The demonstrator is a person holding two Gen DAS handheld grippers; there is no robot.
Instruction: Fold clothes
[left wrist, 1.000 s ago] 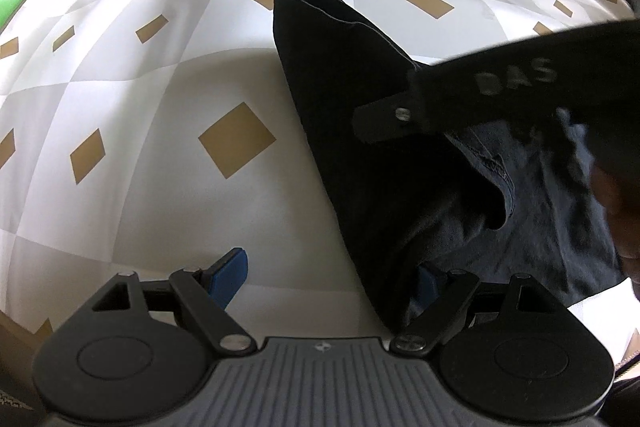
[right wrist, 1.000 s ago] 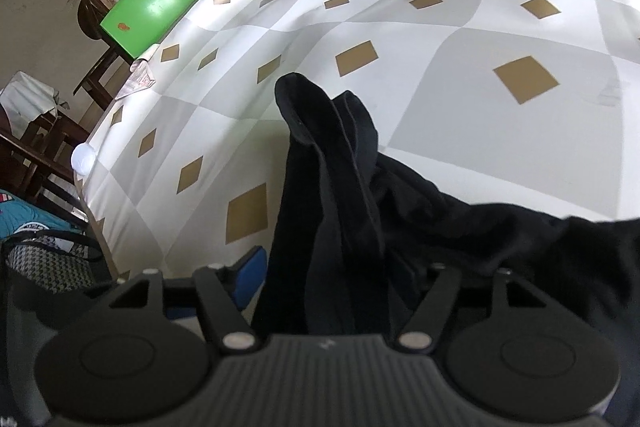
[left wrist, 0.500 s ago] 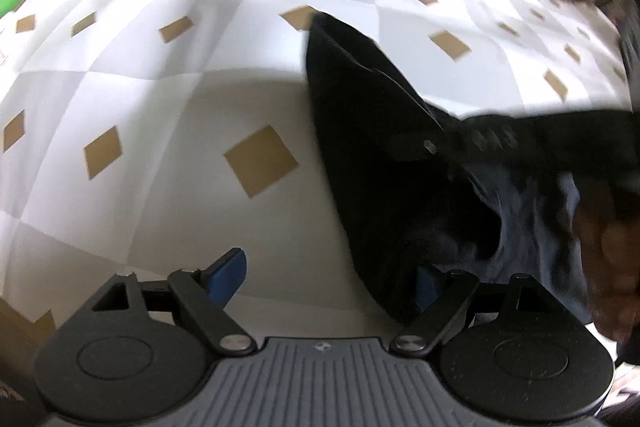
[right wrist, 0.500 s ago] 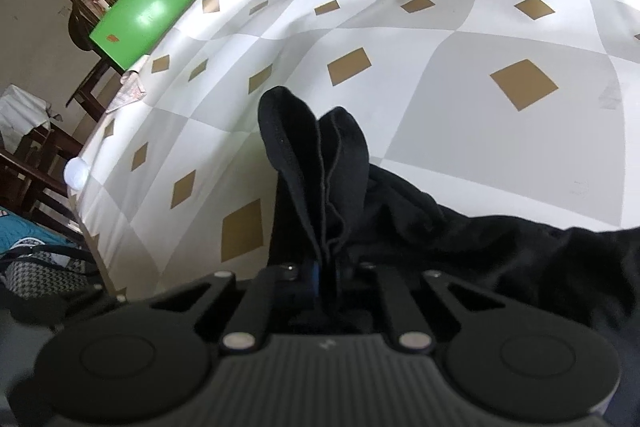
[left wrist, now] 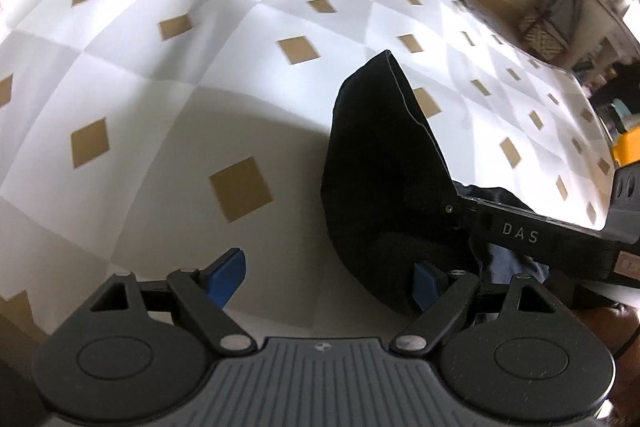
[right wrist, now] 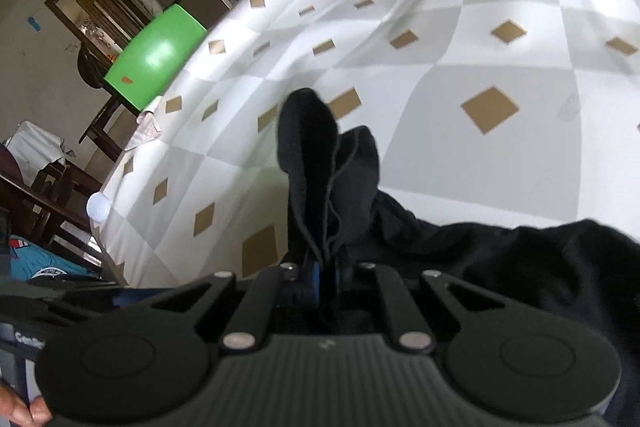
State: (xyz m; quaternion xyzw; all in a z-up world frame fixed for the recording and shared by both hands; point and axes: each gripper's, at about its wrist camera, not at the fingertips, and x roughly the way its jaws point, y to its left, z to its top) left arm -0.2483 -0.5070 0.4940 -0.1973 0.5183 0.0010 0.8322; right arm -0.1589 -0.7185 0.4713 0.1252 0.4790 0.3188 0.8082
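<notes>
Black garment (right wrist: 332,163) is pinched by the right gripper (right wrist: 324,275), left gripper (left wrist: 326,277) wide open, so a second bunched edge probably gets grabbed next over the bedspread (left wrist: 160,87).

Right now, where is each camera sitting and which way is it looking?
Left wrist view: sits on the left gripper, looking down its open blue fingers at the checked bedsheet; the right gripper's arm crosses on the right.
Right wrist view: sits on the right gripper, looking down and across the bed toward a green chair; its fingers are shut on the black garment, and a fingertip shows bottom left.
Both views share the black garment and the bedsheet.
</notes>
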